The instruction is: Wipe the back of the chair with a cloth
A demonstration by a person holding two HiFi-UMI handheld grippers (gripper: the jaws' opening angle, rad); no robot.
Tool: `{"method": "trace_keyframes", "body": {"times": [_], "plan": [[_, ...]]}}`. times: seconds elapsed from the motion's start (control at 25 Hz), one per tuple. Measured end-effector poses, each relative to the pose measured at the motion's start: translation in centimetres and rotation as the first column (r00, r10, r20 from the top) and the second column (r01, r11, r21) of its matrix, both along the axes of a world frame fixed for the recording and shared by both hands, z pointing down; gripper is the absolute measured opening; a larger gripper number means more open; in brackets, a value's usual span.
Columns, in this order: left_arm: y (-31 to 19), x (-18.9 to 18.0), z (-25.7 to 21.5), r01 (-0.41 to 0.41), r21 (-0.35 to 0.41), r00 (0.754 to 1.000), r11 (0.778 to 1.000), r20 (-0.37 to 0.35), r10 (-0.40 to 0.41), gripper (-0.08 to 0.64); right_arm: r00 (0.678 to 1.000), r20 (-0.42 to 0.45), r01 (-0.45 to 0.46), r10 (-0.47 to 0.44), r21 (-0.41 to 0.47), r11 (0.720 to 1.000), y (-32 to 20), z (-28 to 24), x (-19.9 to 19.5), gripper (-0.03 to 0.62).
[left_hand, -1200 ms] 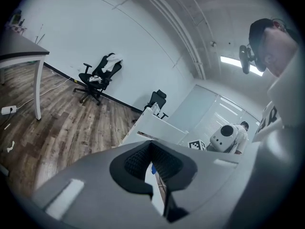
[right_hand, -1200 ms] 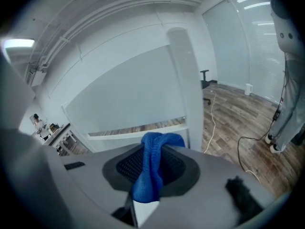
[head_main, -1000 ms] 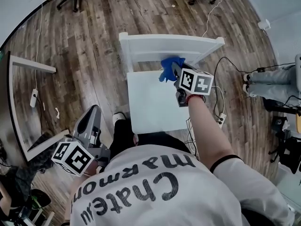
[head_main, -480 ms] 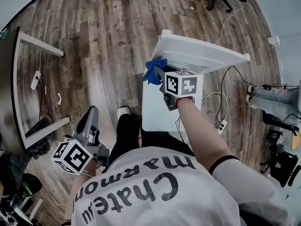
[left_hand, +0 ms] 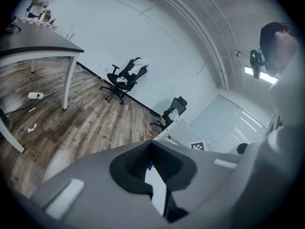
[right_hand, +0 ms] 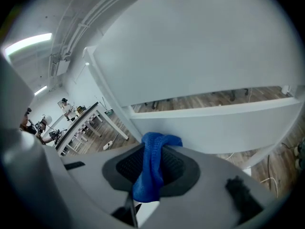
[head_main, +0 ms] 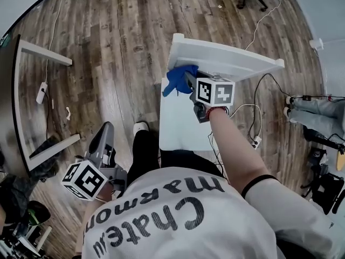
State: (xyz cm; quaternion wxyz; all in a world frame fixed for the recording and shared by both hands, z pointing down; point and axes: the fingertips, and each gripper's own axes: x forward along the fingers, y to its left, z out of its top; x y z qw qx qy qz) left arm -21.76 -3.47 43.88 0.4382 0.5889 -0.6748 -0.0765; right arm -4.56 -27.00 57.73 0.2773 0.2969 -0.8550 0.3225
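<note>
In the head view, the right gripper (head_main: 187, 80) is closed on a blue cloth (head_main: 177, 79), and the cloth hangs out in front of its tips, at the left end of the white chair (head_main: 232, 58), close to the back where it meets the seat. I cannot tell from here if the cloth touches the back. The left gripper (head_main: 104, 131) is low at the person's side, well apart from the chair, and it points over the floor (head_main: 113, 42). In the left gripper view, the jaws are almost together, with only a thin slit between them and nothing held. Beyond them are the wooden floor, a dark table (left_hand: 38, 44) and two office chairs far away. In the right gripper view, the jaws are pinched on the middle of the cloth. One fold stands up ahead of the tips and one tail hangs down behind, and the broad white back fills the view just ahead. The cloth looks soft, light and limp, so I think it will fold and drag. It is better to hold it in a bunch, as now, with enough of it free in front to press flat on the back. The chair looks stiff and smooth, and it may slide if pushed hard. No container is in any view.
</note>
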Motion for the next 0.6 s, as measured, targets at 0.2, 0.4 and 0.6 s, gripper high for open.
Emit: {"method": "trace_keyframes", "body": {"times": [0.2, 0.4, 0.6], "plan": [[-2.5, 3.5, -0.3, -0.058, -0.001, 0.998, 0.998, 0.005, 0.058, 0.008, 0.994, 0.000, -0.107, 0.107, 0.002, 0.994, -2.8, -0.2, 6.6, 0.087], [-4.9, 6.9, -0.4, -0.110, -0.006, 0.994, 0.994, 0.014, 0.110, 0.008, 0.982, -0.019, -0.188, 0.188, 0.021, 0.982, -5.1, -0.2, 13.1, 0.089], [-6.9, 9.4, -0.6, -0.148, -0.011, 0.988, 0.989, 0.033, 0.148, 0.008, 0.959, 0.001, -0.284, 0.284, 0.008, 0.959, -6.6, 0.3, 18.1, 0.089]]}}
